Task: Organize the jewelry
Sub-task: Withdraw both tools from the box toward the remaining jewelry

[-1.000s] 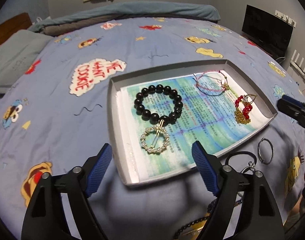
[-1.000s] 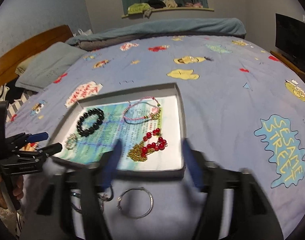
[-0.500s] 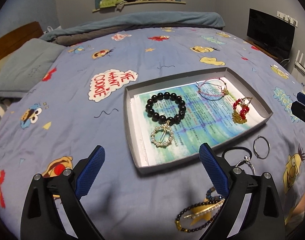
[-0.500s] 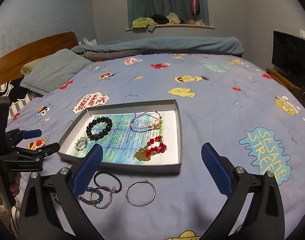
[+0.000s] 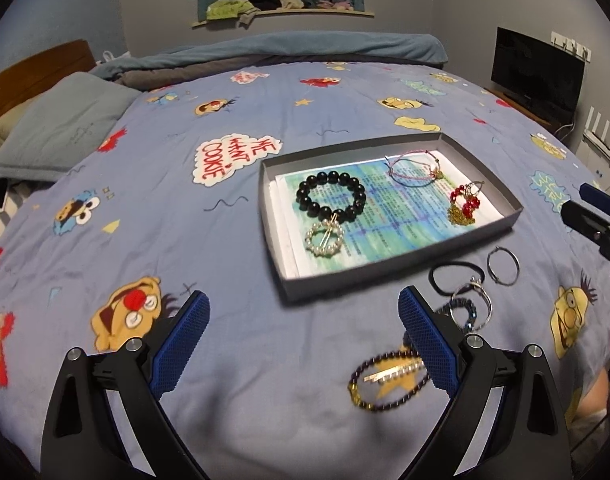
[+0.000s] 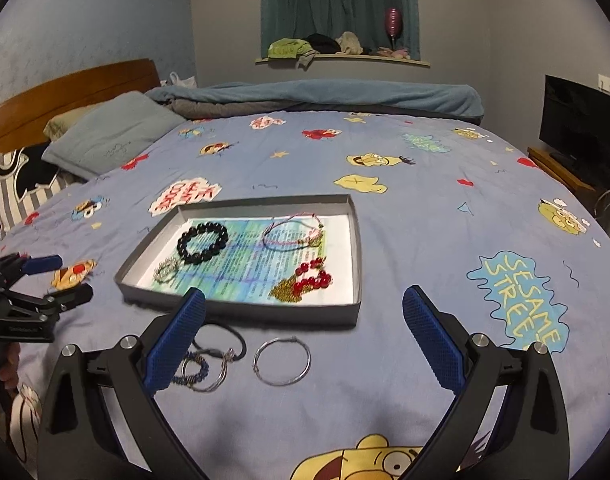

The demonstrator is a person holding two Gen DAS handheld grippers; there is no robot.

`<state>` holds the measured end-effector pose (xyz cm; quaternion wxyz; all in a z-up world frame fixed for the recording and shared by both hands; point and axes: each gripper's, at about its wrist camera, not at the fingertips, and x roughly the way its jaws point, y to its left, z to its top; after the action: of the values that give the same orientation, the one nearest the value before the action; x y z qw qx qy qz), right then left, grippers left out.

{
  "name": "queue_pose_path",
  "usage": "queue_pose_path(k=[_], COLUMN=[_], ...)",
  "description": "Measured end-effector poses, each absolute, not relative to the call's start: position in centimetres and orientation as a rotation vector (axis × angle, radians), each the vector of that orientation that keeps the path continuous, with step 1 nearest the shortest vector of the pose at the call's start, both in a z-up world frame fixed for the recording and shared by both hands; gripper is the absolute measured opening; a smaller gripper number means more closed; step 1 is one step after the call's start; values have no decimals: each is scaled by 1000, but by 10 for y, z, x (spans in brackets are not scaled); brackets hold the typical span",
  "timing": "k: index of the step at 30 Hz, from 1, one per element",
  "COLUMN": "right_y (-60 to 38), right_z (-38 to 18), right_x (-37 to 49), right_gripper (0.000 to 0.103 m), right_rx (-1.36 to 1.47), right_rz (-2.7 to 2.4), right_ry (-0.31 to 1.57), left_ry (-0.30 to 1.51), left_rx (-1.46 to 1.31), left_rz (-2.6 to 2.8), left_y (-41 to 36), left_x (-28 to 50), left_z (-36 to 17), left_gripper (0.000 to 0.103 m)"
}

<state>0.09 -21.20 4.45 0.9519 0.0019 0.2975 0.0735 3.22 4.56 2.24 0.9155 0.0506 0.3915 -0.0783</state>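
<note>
Both tongs, left (image 5: 301,316) and right (image 6: 303,312), gape wide and empty above the blue cartoon bedspread (image 6: 425,208); shallow grey cardboard tray (image 6: 359,256) holds a black bead bracelet (image 6: 203,243).

A: Bedsheet (image 6: 425,216) colours?
B: Periwinkle blue, cartoon faces in yellow, red and blue, plus "SESAME STREET" lettering in yellow on light blue.
A: Tray (image 5: 481,184)?
B: Grey walls, white inside, lined with a green-blue printed sheet (image 5: 389,216) with dark text.
A: Jewelry in it?
B: Black bead bracelet (image 5: 331,199) at 9 o'clock, pearl-white ring (image 5: 324,239) with a gold bar, pink cord bracelet (image 5: 415,170) at 12, red beads with gold chain (image 5: 463,205) at 3.
A: Tongs?
B: Left tongs (image 5: 303,338) and right tongs (image 6: 303,334) both black with blue textured pads.
</note>
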Motion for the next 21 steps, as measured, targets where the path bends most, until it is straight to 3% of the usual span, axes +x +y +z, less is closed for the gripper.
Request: queue_pose_path(k=[21], right_y=[-209], right_z=[8], right_x=[-12], right_gripper=[97], right_rx=[-58], right_rz=[163], right_ry=[685], left_ry=[858], left_rx=[139], left_rz=[-166], left_y=[56], left_x=[2], left_z=[-15], left_gripper=[95])
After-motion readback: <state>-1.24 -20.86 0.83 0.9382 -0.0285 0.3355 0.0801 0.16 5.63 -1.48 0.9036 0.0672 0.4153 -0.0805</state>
